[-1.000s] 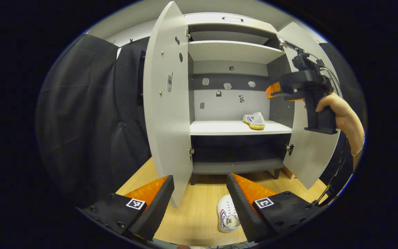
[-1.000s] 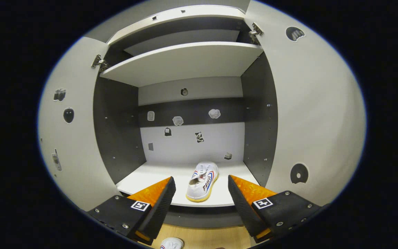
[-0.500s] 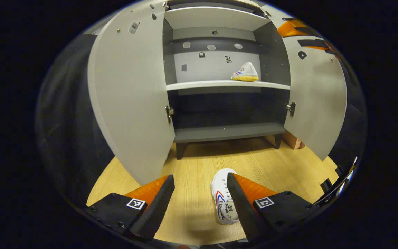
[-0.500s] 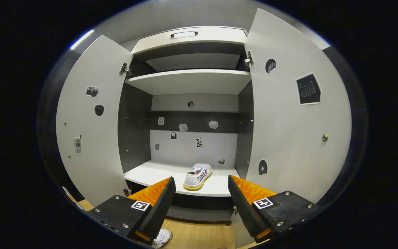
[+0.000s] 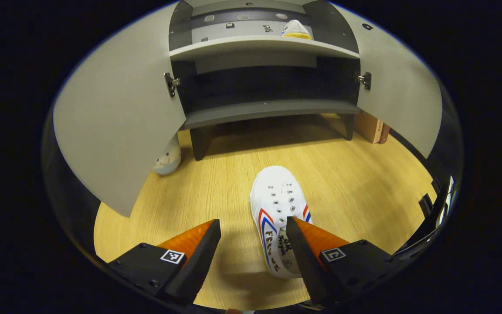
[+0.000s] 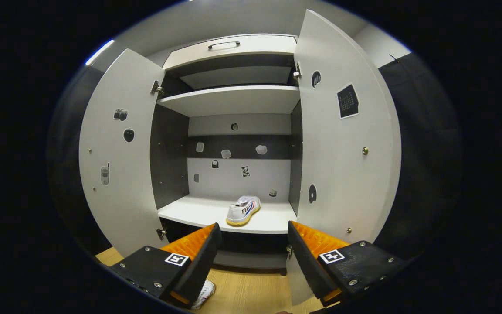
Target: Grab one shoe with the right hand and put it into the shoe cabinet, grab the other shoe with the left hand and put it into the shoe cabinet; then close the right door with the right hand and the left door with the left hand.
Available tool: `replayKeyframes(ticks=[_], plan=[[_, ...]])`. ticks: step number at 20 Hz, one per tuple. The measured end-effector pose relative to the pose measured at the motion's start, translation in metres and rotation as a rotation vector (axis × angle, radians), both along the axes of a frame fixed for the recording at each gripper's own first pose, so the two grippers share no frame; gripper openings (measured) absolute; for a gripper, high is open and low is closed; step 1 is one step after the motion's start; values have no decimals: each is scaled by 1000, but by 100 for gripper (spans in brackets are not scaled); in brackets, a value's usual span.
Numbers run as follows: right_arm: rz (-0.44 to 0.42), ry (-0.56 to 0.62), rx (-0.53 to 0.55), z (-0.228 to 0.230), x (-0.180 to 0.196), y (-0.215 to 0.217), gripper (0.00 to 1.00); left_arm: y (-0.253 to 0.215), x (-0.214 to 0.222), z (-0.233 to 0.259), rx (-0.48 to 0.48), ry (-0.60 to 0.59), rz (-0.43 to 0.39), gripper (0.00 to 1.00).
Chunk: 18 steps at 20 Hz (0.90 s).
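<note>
A white shoe point(image 5: 279, 218) with red and blue stripes lies on the wooden floor point(image 5: 355, 183), toe toward the cabinet. My left gripper point(image 5: 253, 248) hangs open just above it, its right finger over the shoe's heel end. The other white shoe point(image 6: 243, 209) stands on the middle shelf point(image 6: 198, 213) of the shoe cabinet, also seen in the left gripper view as a shoe point(image 5: 294, 29) high up. My right gripper point(image 6: 253, 253) is open and empty, in front of the cabinet. Both doors stand open: left door point(image 6: 118, 161), right door point(image 6: 340, 144). The floor shoe point(image 6: 202, 293) peeks out beneath my right gripper's left finger.
A small plush toy point(image 5: 167, 158) lies on the floor by the cabinet's left leg, under the left door point(image 5: 116, 117). A brown box point(image 5: 371, 126) sits by the right leg, behind the right door point(image 5: 401, 100). The cabinet has an upper shelf point(image 6: 233, 98) and a low bottom shelf point(image 5: 268, 109).
My left gripper has tilted down and come lower over the floor shoe, which now looks larger. My right gripper has drawn back from the cabinet, leaving the shelf shoe farther off.
</note>
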State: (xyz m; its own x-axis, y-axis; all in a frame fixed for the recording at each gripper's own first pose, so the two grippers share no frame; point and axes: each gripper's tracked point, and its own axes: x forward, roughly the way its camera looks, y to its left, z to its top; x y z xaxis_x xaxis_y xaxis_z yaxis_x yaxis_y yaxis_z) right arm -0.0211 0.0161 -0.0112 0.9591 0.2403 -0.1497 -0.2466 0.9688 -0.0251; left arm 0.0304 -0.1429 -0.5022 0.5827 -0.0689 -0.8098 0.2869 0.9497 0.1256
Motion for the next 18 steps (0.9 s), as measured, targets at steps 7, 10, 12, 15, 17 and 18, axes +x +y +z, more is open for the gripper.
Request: replayKeyframes(ticks=[7,10,12,15,17,18], plan=[[-27,20,16,-2,-5,-20,93,-1,-13,-39,-1,151,31,98],[-41,12,-11,-3,-6,-27,93,-5,-15,-42,-55,188,67,93],[-40,13,-22,-4,-7,-28,93,-13,-18,-47,-121,220,84,87],[-28,13,-25,-4,-9,-24,93,-18,-19,-49,-162,267,105,51],[-21,17,-34,-7,-11,-22,93,-16,-17,-48,-143,287,102,51],[-16,17,-34,-6,-12,-19,93,-17,-18,-49,-147,308,104,44]])
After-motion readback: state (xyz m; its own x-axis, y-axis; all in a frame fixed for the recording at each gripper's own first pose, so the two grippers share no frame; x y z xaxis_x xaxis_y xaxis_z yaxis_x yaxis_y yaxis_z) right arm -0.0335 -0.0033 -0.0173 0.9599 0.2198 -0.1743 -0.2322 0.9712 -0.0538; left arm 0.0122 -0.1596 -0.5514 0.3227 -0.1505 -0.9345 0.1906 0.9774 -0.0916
